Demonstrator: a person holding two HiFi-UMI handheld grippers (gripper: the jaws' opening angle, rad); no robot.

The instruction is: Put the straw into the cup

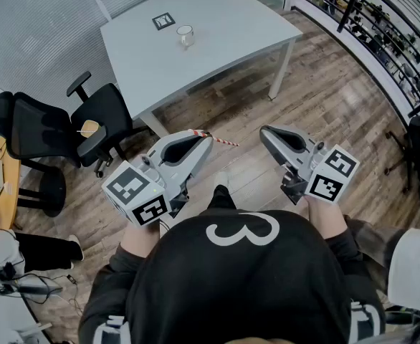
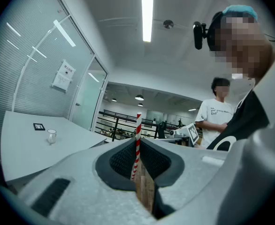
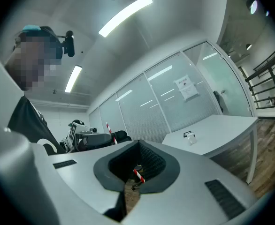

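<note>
The red-and-white striped straw is pinched in my left gripper, which is shut on it; most of it sticks out past the tips toward the right gripper. In the left gripper view the straw stands up between the pads of the left gripper. A small clear cup stands far off on the grey table, also seen as the cup and the cup. My right gripper has its jaws together; a short striped bit shows between its pads.
A square marker tag lies beside the cup. Black office chairs stand left of me on the wooden floor. A railing runs along the right. Another person in a white T-shirt stands behind.
</note>
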